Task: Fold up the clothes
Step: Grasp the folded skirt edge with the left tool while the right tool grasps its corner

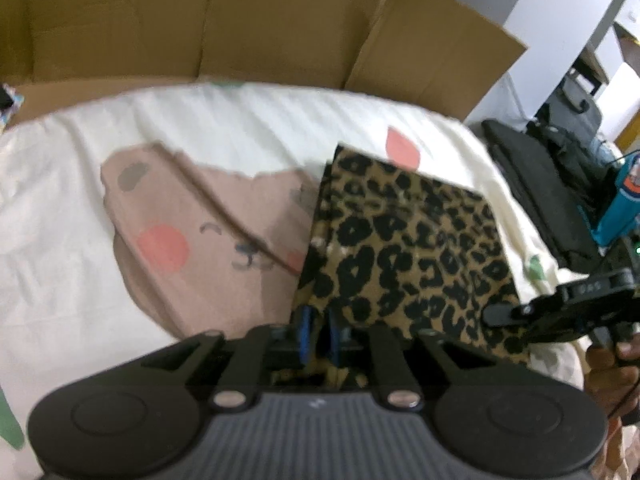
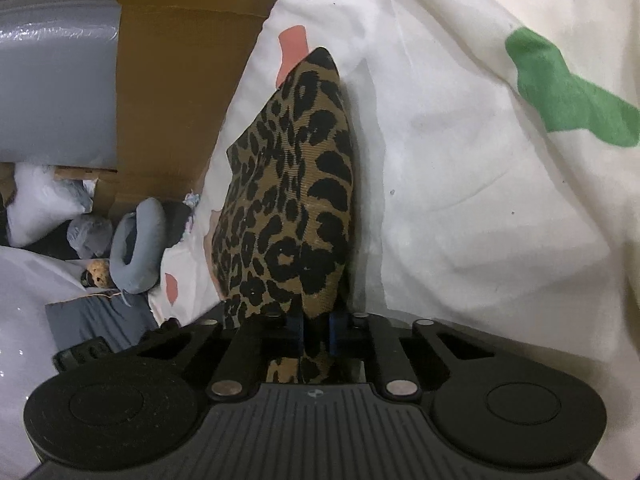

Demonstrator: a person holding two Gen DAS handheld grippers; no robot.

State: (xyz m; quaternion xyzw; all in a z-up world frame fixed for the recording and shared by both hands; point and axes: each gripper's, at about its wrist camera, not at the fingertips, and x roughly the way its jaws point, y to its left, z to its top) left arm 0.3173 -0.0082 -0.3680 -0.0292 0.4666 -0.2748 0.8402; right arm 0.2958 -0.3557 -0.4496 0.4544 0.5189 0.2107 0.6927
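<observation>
A folded leopard-print garment (image 1: 408, 248) lies on a cream bedsheet (image 1: 240, 120), partly over a printed pink bear face. My left gripper (image 1: 320, 332) sits at the garment's near corner. Its blue pads (image 1: 306, 330) stand a little apart, and no fabric is pinched between them. My right gripper (image 1: 494, 314), held by a hand, reaches in from the right at the garment's edge. In the right wrist view the right gripper (image 2: 316, 332) is shut on the leopard-print garment (image 2: 292, 200), whose fold rises on edge between the pads.
A cardboard sheet (image 1: 280, 28) stands behind the bed. Dark bags (image 1: 540, 200) and a blue container (image 1: 624, 200) lie to the right. In the right wrist view a grey neck pillow (image 2: 136, 244), white bags and bundles sit beside the bed's edge.
</observation>
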